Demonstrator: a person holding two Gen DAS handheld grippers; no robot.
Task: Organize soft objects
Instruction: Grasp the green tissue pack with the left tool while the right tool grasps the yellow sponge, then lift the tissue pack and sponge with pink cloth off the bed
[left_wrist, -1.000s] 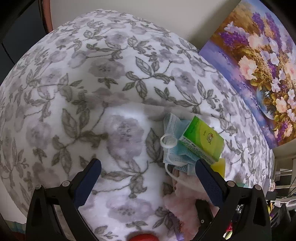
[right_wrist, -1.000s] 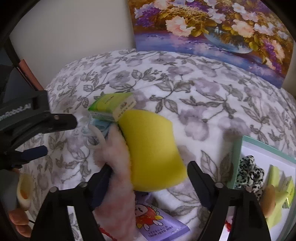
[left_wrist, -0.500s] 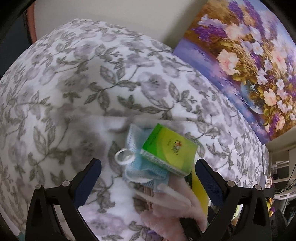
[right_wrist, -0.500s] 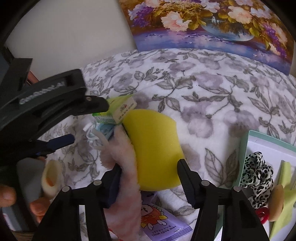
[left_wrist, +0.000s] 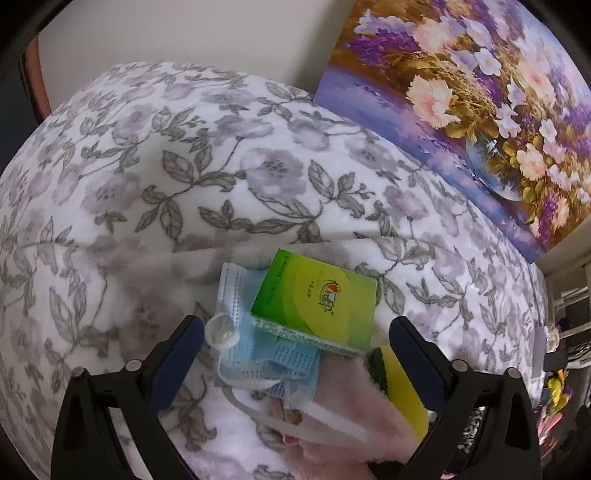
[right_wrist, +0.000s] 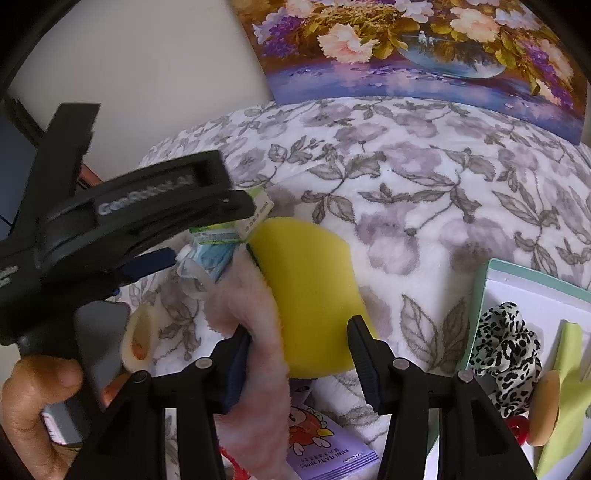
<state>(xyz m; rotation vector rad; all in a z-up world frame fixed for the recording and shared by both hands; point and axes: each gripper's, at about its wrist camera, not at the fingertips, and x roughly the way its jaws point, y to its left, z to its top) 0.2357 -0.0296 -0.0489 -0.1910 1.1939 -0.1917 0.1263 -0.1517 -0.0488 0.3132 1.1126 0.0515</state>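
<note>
A small pile lies on the floral blanket (left_wrist: 229, 177): a green tissue pack (left_wrist: 317, 299) on a blue face mask (left_wrist: 258, 347), beside a pink fluffy cloth (left_wrist: 351, 417) and a yellow sponge (left_wrist: 400, 387). My left gripper (left_wrist: 295, 343) points down over the pack and mask. Its jaws are closing with both between them, and the pads stand clear of them. In the right wrist view my right gripper (right_wrist: 301, 363) is closing on the yellow sponge (right_wrist: 306, 295) and pink cloth (right_wrist: 258, 325), with its pads against them. The left gripper (right_wrist: 210, 236) reaches in from the left.
A teal-rimmed white tray (right_wrist: 524, 275) at the right holds a leopard-print scrunchie (right_wrist: 506, 343) and a light green cloth (right_wrist: 565, 398). A purple baby wipes pack (right_wrist: 332, 448) lies near the front. A flower painting (right_wrist: 406, 48) leans at the back. A person's hand (right_wrist: 33, 402) holds the left gripper.
The left gripper has slid over the blanket to the pile, so the green pack and mask now lie between its fingers. The right jaws have narrowed onto the sponge and pink cloth.
</note>
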